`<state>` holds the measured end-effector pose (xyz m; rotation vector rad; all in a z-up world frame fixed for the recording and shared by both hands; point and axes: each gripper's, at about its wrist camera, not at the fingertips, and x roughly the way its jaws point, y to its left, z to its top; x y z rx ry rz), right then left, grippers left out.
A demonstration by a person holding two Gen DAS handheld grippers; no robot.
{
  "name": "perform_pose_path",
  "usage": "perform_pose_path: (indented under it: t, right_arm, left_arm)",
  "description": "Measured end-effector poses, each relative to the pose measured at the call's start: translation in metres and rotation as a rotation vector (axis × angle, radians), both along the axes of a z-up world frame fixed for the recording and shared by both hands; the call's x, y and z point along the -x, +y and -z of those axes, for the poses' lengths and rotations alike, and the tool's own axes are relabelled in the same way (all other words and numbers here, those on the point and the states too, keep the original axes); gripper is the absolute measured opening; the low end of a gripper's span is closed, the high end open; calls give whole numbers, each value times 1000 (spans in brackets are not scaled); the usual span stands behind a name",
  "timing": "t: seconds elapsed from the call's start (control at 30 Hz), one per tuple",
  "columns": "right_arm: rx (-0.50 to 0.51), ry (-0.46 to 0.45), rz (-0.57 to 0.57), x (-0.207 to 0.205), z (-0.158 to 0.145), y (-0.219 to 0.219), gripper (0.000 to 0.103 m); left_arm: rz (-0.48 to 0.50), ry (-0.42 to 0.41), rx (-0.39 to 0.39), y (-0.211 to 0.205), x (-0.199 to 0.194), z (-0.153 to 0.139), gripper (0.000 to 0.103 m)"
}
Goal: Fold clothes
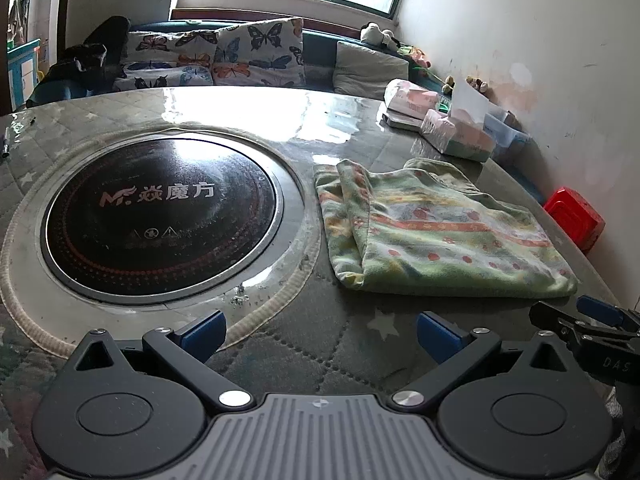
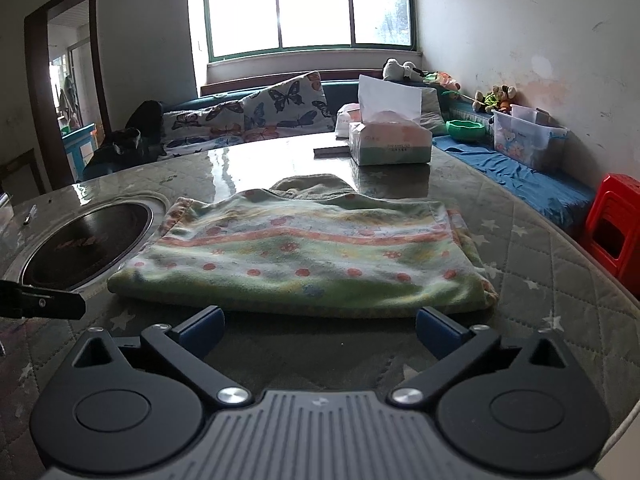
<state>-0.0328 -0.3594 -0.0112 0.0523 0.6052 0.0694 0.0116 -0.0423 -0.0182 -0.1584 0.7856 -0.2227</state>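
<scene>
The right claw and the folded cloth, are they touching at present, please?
Apart: the right wrist view shows bare table between the open right claw and the folded cloth.

Before you lies a soft, fuzzy green terry-cloth garment with orange stripes (image 2: pixel 304 256), matt and slightly nubbly. The quilted grey star-print worktop (image 2: pixel 540 280) sits under a glossy clear film that mirrors the window. The round black glass cooker plate (image 1: pixel 160 216) is smooth and shiny, ringed in brushed metal. Your matt black plastic tongs (image 2: pixel 320 328) carry blue rubbery pads (image 2: pixel 204 326).
</scene>
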Motion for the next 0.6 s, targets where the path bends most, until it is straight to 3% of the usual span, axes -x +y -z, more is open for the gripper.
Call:
perform_pose_path:
  t: [0.6]
  right_arm:
    - [2,9,14,13,4,10,103]
  left_arm:
    - [54,29,-40,-23,14,7,103]
